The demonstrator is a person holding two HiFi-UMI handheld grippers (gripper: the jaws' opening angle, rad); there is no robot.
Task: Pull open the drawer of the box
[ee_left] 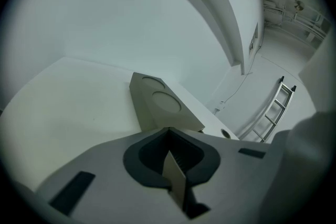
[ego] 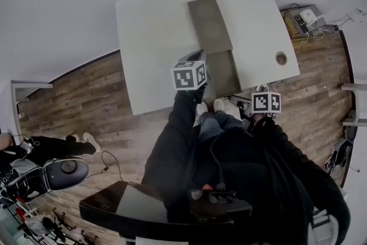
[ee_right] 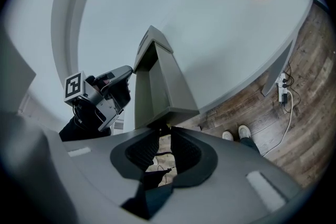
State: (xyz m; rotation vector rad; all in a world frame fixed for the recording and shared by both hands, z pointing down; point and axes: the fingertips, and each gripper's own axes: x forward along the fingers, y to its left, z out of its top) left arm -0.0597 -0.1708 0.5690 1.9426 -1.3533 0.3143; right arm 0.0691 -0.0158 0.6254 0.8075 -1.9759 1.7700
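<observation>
A long beige box [ego: 210,24] with two round recesses on top [ee_left: 158,101] lies on the white table [ego: 149,37]. Its drawer [ego: 224,70] stands pulled out toward the table's near edge. My left gripper [ee_left: 169,139], under its marker cube [ego: 190,75], sits at the box's near left side and is shut on a thin beige panel [ee_left: 176,178] of the box, seen edge-on. At the drawer's front end [ee_right: 167,110] is my right gripper [ee_right: 163,129], with a marker cube [ego: 266,102]. Its tips close on a small dark handle there. The left gripper [ee_right: 102,94] shows beside the box.
A round cable hole [ego: 280,58] is near the table's right corner. Below the table edge are wooden floor and the person's shoes [ee_right: 233,134]. Cables and devices lie on the floor at far right [ego: 304,19]. A seated person [ego: 51,147] and a grey machine [ego: 60,172] are at left.
</observation>
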